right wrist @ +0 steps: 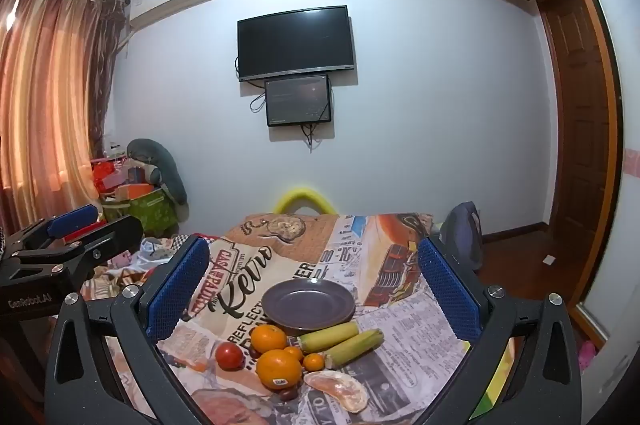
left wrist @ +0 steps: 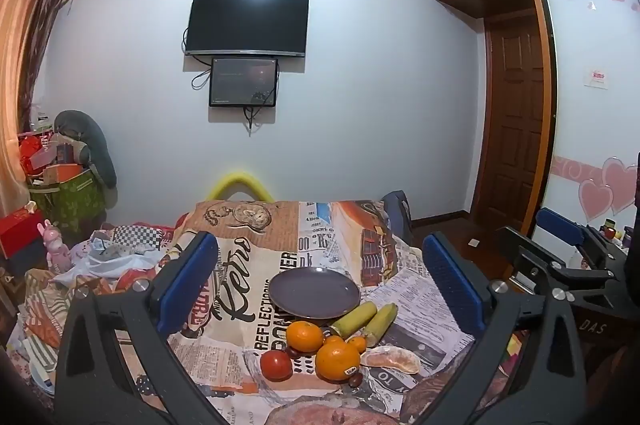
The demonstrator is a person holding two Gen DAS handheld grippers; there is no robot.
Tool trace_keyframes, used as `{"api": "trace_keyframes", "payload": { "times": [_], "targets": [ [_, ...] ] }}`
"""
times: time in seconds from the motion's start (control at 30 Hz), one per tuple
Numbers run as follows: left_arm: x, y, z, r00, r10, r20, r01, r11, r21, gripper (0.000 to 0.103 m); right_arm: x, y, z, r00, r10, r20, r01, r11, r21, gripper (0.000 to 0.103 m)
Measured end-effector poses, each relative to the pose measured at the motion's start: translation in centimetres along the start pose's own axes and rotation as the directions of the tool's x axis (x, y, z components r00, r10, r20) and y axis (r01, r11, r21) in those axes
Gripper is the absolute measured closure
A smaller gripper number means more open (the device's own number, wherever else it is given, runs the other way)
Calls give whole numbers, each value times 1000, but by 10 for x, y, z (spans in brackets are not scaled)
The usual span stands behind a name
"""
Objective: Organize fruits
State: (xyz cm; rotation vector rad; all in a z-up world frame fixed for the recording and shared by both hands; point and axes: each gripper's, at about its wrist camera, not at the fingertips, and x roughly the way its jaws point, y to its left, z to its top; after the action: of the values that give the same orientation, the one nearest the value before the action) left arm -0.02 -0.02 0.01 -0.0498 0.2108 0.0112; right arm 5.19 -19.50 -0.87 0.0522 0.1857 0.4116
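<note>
A dark purple plate lies bare on the printed tablecloth. In front of it sits a cluster of fruit: two oranges, a red tomato, two small mandarins, two corn cobs, a peeled pomelo segment and small dark fruits. My left gripper hangs open above the cluster with nothing between its blue pads. My right gripper is also open and holds nothing.
The right gripper's body shows at the right of the left wrist view; the left gripper's body shows at the left of the right wrist view. Cluttered bedding and boxes lie left of the table. A backpack stands at the far right corner.
</note>
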Motion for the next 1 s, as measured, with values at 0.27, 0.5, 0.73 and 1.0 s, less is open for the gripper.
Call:
{"api": "trace_keyframes", "payload": {
  "times": [0.27,0.5,0.73,1.0],
  "targets": [
    [-1,0,1,1000,-3,-4,3,1000,-3,0,0,0,0,1000,3,-1,-3,1000,3,0],
    [1,-1,2,1000,-3,-5,3,1000,-5,0,1,0,0,1000,5,-2,-5,1000,5,0],
    [0,-1,3,1000,-3,-4,3,1000,-9,0,0,0,-1,1000,5,-3,-5,1000,6,0],
    [0,0,3,1000,-6,-1,6,1000,-12,0,3,-1,0,1000,1,-4,-1,1000,2,0]
  ]
}}
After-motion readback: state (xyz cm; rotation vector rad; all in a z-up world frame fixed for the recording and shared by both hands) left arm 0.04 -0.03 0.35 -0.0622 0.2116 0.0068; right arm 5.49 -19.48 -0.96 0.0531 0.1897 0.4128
